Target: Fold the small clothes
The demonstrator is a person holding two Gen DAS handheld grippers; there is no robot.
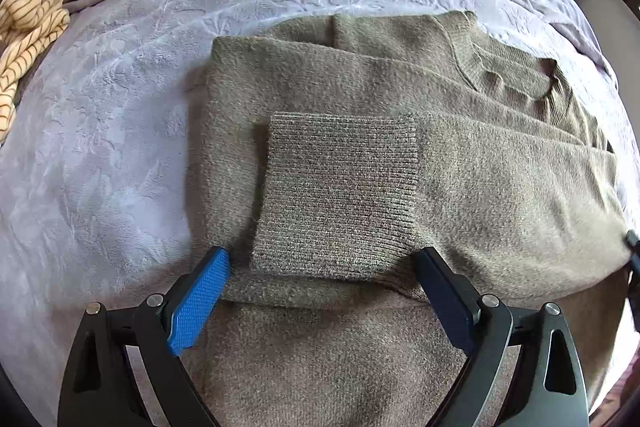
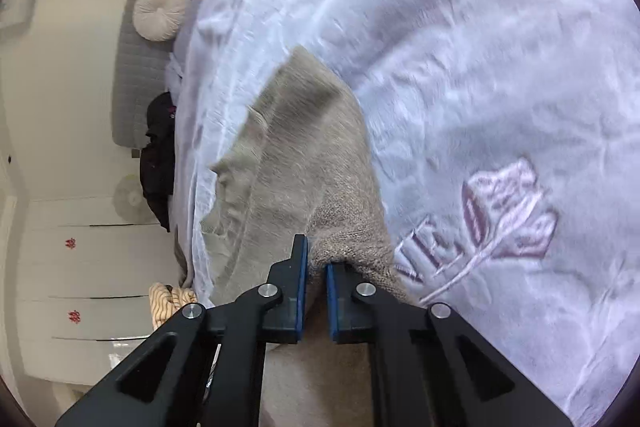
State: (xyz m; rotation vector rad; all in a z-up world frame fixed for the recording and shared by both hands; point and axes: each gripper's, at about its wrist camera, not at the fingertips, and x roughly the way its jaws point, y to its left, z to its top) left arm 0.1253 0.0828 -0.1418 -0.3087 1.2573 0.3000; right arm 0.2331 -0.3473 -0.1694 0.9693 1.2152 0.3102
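Note:
An olive-green knit sweater (image 1: 360, 99) lies partly folded on a lavender blanket (image 1: 120, 131). One sleeve lies across the body, its ribbed cuff (image 1: 336, 195) on top in the middle. My left gripper (image 1: 322, 267) is open just above the sweater, its blue fingers on either side of the cuff's near edge. In the right wrist view the sweater (image 2: 296, 163) is lifted and blurred. My right gripper (image 2: 317, 259) is shut on a fold of the sweater's edge and holds it above the blanket (image 2: 480, 67).
A cream striped garment (image 1: 28, 31) lies bunched at the blanket's left edge; it also shows in the right wrist view (image 2: 168, 301). A round cushion (image 2: 160, 11), dark clothing (image 2: 158, 163) and white cabinets (image 2: 80, 267) stand beside the bed.

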